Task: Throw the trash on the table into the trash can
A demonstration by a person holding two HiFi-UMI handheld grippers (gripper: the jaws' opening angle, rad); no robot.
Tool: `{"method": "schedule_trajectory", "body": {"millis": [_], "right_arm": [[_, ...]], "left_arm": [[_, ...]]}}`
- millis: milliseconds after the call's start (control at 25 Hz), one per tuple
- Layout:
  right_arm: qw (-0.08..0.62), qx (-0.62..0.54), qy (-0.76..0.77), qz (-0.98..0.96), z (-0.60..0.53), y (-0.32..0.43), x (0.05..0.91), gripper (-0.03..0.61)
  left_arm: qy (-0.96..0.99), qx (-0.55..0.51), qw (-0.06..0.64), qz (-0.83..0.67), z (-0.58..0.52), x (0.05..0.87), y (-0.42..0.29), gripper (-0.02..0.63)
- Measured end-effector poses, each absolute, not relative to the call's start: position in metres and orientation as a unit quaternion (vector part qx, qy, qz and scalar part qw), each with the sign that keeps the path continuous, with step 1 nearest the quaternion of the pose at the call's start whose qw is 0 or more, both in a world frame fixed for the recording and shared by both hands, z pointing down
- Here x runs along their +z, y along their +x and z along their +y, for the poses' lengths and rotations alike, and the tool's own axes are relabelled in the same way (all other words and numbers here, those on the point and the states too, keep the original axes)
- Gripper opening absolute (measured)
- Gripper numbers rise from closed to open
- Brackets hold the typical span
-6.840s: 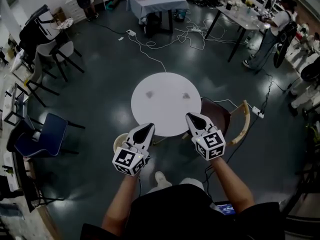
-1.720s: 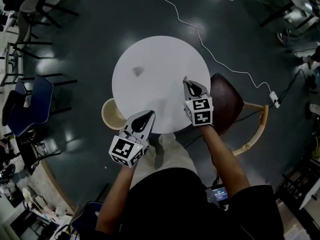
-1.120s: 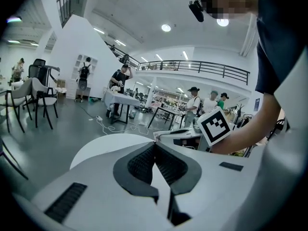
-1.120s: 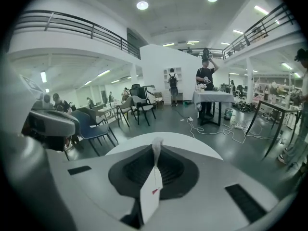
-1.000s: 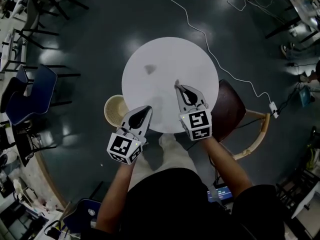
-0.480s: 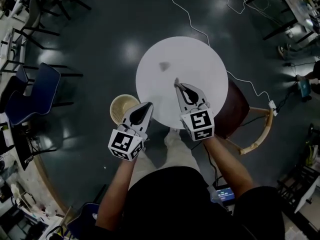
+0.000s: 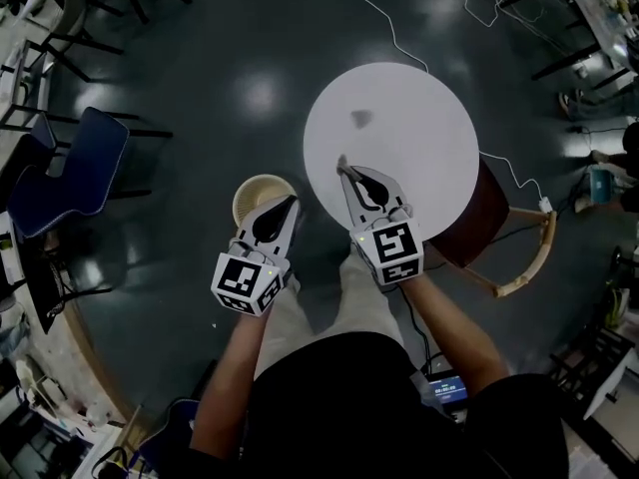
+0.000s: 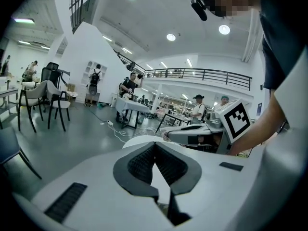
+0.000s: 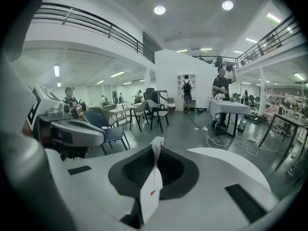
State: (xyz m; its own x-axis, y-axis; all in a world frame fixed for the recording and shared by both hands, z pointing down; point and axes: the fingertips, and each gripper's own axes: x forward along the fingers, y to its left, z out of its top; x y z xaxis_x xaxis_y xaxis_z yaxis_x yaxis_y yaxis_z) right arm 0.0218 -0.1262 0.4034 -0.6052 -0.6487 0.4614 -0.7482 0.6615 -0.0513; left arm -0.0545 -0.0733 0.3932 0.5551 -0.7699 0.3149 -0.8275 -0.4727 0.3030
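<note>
Right tool [image 7: 342, 165] is closed on a piece of white paper [image 9: 150, 191]. In the right gripper view the paper stands upright between the two dark pads, and its top end sticks out a little above the tips. In the head view this tool points to the far side, and its tip is over the near left edge of the round white surface [image 7: 419, 158].

The left tool [image 7: 289, 205] is closed too, with its pads meeting at the tips and nothing between them, as the left gripper view shows. Its tip is over the near right rim of the trash can [image 7: 252, 190], a round beige basket that stands on the dark floor [image 7: 200, 88] just beside the surface, on the left.

One more small grey piece of trash [image 7: 360, 118] lies on the far part of the surface, apart from both tools. A brown chair [image 7: 486, 213] stands at the right of the surface, and a blue chair [image 7: 75, 173] is well apart on the left.
</note>
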Motion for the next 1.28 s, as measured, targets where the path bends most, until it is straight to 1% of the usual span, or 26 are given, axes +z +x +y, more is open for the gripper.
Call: {"method": "schedule_trajectory", "body": {"millis": [120,360,720,960,1280], "right_arm": [[0.216,0.127,0.380,-0.890,-0.113,-0.004,0.415,0.031],[0.234,0.135,0.344,-0.899,-0.091,-0.080,0.447,0.031],[0.256,0.148,0.313,-0.902,-0.064,-0.169,0.510,0.031],[0.282,0.163,0.299,-0.897,-0.049,-0.204,0.569,0.031],[0.313,0.179,0.298,-0.884,-0.043,-0.228,0.655,0.031]], "left_arm": [[0.846,0.065,0.222,-0.479,-0.060,0.400,-0.081,0.015],[0.823,0.064,0.245,-0.508,-0.032,0.428,-0.153,0.015],[0.800,0.072,0.268,-0.532,0.003,0.485,-0.232,0.015],[0.785,0.068,0.289,-0.544,0.019,0.538,-0.264,0.015],[0.770,0.064,0.314,-0.552,0.026,0.612,-0.292,0.015]]}}
